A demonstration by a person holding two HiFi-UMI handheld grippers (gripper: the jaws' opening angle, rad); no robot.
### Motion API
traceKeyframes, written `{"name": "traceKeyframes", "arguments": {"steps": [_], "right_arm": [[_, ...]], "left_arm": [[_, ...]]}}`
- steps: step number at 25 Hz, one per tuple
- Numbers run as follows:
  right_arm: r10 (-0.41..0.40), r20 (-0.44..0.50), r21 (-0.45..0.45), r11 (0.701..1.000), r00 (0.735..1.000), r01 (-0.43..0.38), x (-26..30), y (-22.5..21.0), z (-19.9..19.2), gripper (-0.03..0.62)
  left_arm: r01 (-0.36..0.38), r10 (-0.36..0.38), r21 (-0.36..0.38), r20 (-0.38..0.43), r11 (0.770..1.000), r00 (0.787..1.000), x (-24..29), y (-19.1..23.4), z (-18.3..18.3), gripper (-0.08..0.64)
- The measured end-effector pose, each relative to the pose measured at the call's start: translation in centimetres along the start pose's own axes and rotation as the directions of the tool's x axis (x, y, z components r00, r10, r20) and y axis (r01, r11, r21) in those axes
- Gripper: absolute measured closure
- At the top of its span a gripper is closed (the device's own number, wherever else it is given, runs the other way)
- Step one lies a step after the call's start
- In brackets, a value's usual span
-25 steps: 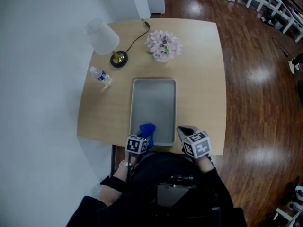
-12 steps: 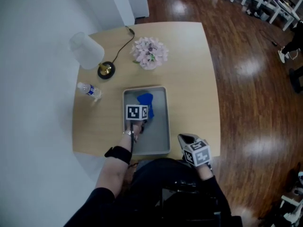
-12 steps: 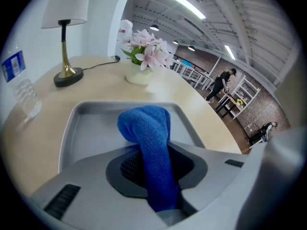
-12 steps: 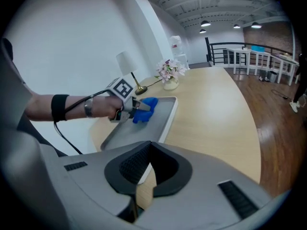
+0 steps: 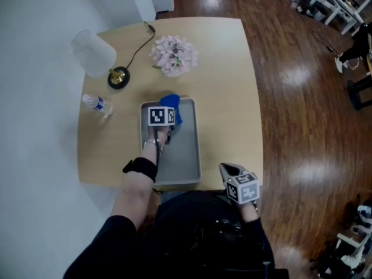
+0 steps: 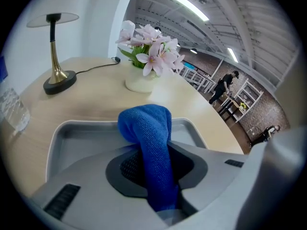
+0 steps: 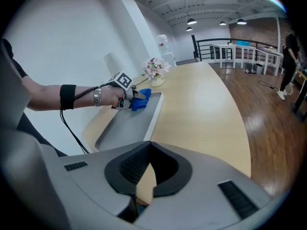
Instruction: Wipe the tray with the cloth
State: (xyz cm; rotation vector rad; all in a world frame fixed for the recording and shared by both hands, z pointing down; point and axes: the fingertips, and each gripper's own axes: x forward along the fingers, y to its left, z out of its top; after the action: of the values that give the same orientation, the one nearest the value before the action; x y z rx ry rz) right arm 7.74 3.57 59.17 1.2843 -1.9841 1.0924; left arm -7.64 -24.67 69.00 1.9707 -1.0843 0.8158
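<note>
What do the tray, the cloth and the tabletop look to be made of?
The tray: smooth matte grey, rounded raised rim; metal or plastic, unclear. The cloth: blue, fuzzy knit weave, likely microfibre. The tabletop: pale wood or wood-look laminate, faint grain, satin sheen.

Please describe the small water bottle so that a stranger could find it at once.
Look at the light wooden table, along its edge nearest the white wall. Beside the white-shaded lamp and left of the grey tray is the water bottle, the only clear plastic thing, with a blue label.

The wooden table (image 5: pixel 228 86) carries a tray (image 5: pixel 186 156), lamp (image 5: pixel 95 53), bottle (image 5: pixel 96 105) and flowers (image 5: pixel 173 55).
</note>
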Motion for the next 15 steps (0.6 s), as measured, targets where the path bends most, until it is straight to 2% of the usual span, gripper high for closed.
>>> {"name": "traceKeyframes", "arguments": {"steps": [3,6,15], "right_arm": [[0.017,0.002,-0.032,0.999,1.0,-0.017,0.1,0.8,0.4,0.588],[0.035,0.008,-0.051,0.998,0.999,-0.035,0.6,1.2,0.6,0.588],[0.095,0.019,-0.115,0.989,0.995,-0.092,0.6,2.2,1.5,0.588]], "left_arm": [[0.009,-0.009,-0.031,0.003,0.999,1.0,-0.6,-0.5,-0.8,0.449],[-0.002,0.002,-0.042,-0.006,0.999,1.0,-1.8,-0.7,-3.4,0.45],[0.047,-0.044,0.028,-0.094,0.999,0.995,-9.2,-6.4,-17.1,0.451]]}}
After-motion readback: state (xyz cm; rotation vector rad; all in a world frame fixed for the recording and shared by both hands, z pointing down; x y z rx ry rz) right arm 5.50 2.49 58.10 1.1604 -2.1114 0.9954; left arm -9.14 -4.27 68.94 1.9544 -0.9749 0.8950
